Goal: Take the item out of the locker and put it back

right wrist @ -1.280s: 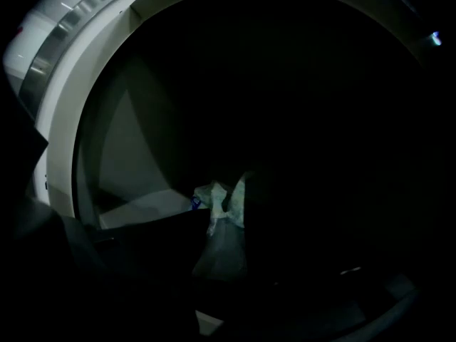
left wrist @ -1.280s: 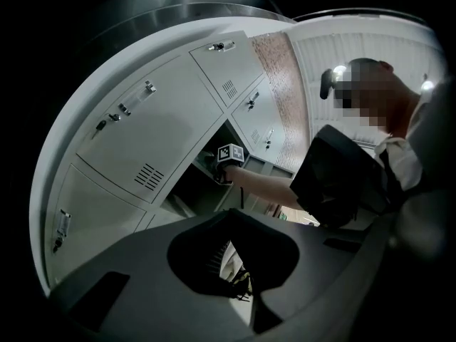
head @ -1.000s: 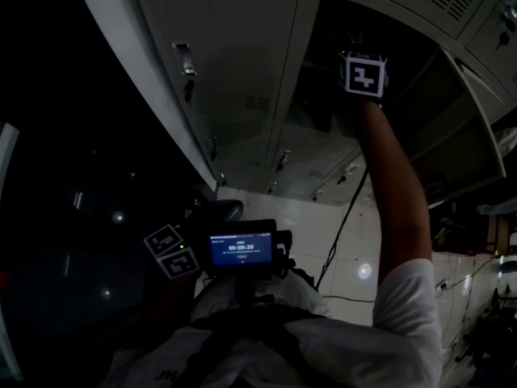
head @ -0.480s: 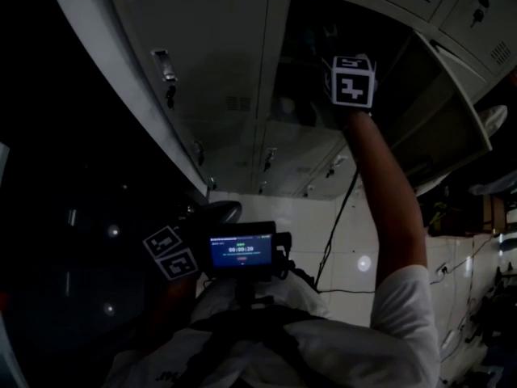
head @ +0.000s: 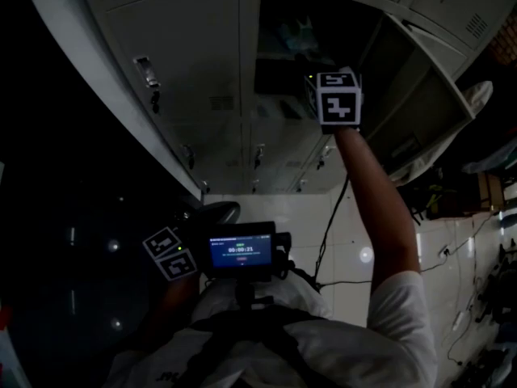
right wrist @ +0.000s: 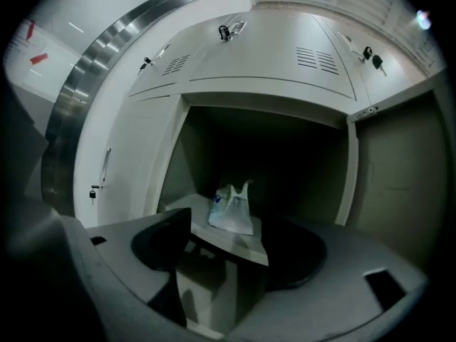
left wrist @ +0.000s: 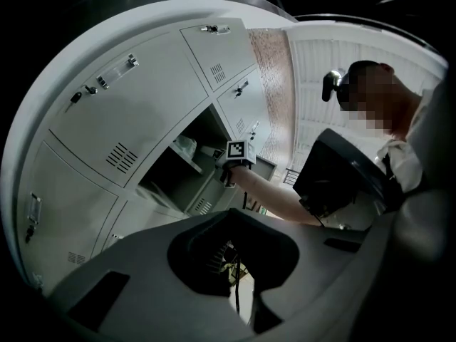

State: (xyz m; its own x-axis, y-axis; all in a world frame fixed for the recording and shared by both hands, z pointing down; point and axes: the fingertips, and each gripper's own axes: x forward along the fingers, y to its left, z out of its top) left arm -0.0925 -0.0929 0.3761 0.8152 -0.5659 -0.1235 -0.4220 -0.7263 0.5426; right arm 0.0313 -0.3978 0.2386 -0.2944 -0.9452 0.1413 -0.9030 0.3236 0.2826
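A pale, knotted plastic bag (right wrist: pixel 231 209) lies on the shelf (right wrist: pixel 239 246) inside the open locker (head: pixel 279 63). It also shows faintly as the bag (head: pixel 297 32) in the head view and as the bag (left wrist: pixel 187 146) in the left gripper view. My right gripper (right wrist: pixel 221 283) is raised in front of the locker mouth, short of the bag, open and holding nothing. In the head view the right gripper (head: pixel 323 97) shows mostly as its marker cube. My left gripper (left wrist: pixel 239 294) is shut and empty. In the head view the left gripper (head: pixel 172 254) hangs low by my chest.
The locker door (head: pixel 420 111) swings open to the right; the same door (right wrist: pixel 399 184) fills the right of the right gripper view. Shut lockers with keys (right wrist: pixel 226 31) surround the opening. A chest-mounted screen (head: pixel 241 250) sits below. A cable (head: pixel 327 241) trails over the tiled floor.
My right gripper has drifted left and lower in the head view and looks nearer to me. The left gripper has stayed put.
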